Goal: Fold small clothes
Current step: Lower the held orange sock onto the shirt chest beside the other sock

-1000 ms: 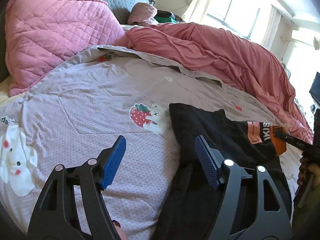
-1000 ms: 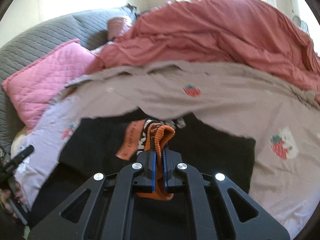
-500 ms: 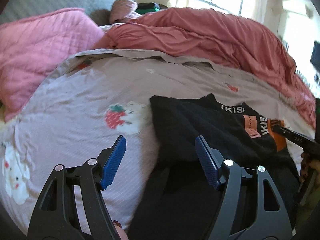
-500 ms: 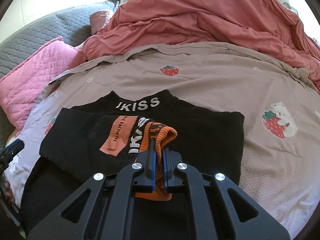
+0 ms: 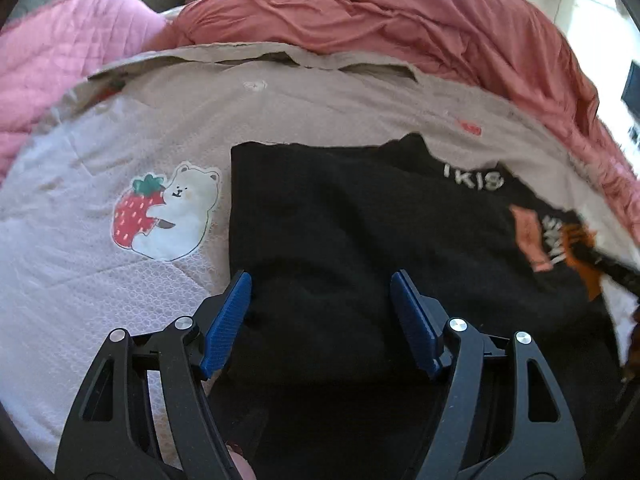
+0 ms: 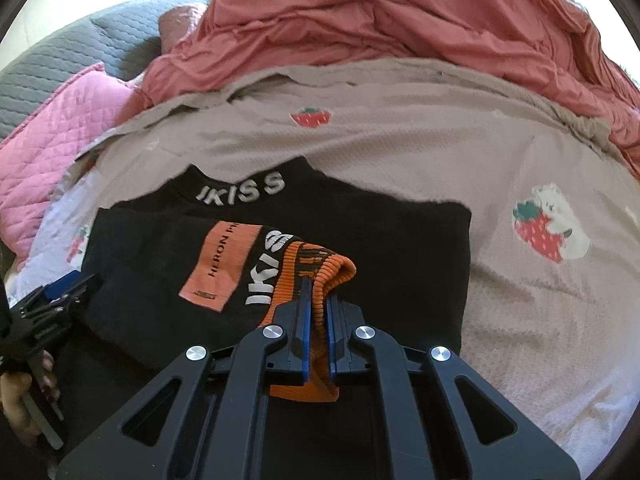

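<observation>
Black garment (image 6: 392, 248) on the bedspread (image 6: 400, 136), lower part cut off.
Right gripper (image 6: 316, 292) clamps its orange cuff (image 6: 320, 268); left gripper (image 5: 320, 292) gapes empty above it; red duvet (image 6: 400, 12) behind.

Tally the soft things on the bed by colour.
Black: 1, the black knit sweater with the orange ribbed cuff
Pink: 1, the pink quilted pillow
Coral red: 1, the rumpled coral-red duvet
Mauve: 1, the mauve bedspread with strawberry-bear prints
Grey: 1, the grey quilted cover
Total: 5
</observation>
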`<state>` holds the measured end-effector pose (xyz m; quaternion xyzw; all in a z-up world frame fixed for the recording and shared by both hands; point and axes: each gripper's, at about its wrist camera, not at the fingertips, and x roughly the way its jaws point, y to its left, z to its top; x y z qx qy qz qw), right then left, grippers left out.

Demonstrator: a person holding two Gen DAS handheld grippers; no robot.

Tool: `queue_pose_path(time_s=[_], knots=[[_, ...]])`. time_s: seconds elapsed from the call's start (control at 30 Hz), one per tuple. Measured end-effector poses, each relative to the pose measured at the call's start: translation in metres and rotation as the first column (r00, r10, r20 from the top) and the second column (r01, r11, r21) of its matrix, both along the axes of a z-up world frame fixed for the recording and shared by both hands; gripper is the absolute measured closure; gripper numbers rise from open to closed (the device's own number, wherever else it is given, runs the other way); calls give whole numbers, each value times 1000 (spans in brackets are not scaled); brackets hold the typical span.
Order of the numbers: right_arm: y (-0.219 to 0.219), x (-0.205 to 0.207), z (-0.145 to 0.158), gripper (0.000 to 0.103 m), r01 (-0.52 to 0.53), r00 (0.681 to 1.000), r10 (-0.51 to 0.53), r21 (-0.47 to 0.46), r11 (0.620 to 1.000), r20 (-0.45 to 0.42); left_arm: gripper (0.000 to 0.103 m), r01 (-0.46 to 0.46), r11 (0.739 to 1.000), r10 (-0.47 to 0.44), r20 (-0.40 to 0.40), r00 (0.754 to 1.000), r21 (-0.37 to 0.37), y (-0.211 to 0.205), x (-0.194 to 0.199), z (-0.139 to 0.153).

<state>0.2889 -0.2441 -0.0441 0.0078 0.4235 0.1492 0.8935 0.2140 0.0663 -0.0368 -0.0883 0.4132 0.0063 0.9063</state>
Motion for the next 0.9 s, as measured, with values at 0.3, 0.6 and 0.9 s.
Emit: queue_pose_path(time_s=[0.3, 0.6, 0.9], knots=[[-35, -6, 2, 85, 44, 998, -36, 188, 981, -49, 33, -33, 988, 34, 5, 999, -148, 25, -8, -3], [-41, -24, -3, 79, -5, 997, 23, 232, 973, -76, 33, 3, 998, 7, 177, 984, -57, 6, -41, 39], [-27, -32, 0, 95, -36, 998, 44, 155, 987, -51, 33, 53, 998, -52, 52, 997, -20, -6, -23, 8]])
